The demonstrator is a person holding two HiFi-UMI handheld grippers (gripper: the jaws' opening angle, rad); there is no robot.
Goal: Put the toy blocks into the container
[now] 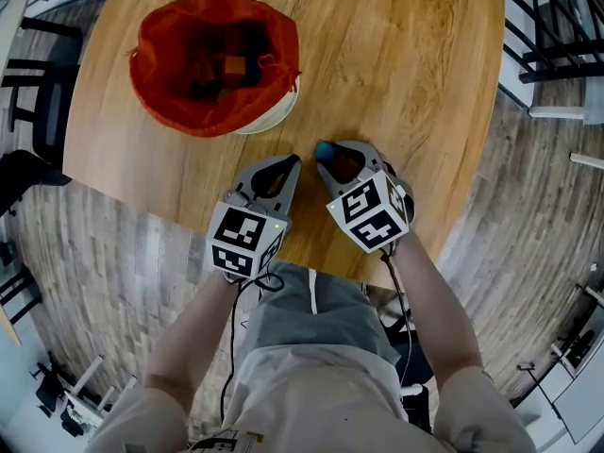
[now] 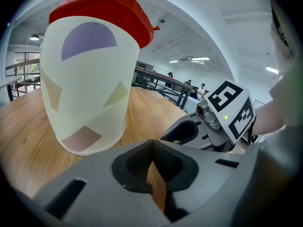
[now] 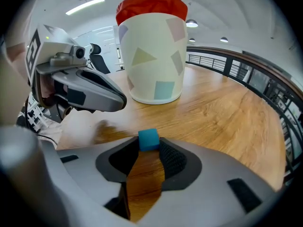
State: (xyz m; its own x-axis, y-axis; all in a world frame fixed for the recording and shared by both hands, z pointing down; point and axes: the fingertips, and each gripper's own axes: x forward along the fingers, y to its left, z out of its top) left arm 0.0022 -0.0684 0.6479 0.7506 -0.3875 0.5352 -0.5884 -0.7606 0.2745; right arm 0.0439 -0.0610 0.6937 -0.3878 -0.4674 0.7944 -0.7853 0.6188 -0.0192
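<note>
A small blue block (image 1: 325, 149) (image 3: 148, 139) sits at the tip of my right gripper (image 1: 327, 159) (image 3: 149, 144). The jaws close in on both of its sides, low over the wooden table (image 1: 406, 74) near its front edge. My left gripper (image 1: 294, 162) (image 2: 152, 144) rests just left of it, shut and empty, with its tips touching. The container (image 1: 217, 59) (image 2: 85, 79) (image 3: 154, 51) is a white tub lined with a red cloth bag. It stands at the far left of the table. Several blocks lie inside it, one of them orange (image 1: 233, 64).
The round table's edge (image 1: 311, 272) runs just under both grippers. The person's legs (image 1: 311, 347) are below it. Black chairs (image 1: 38, 111) stand at the left, and railings (image 1: 557, 36) at the right.
</note>
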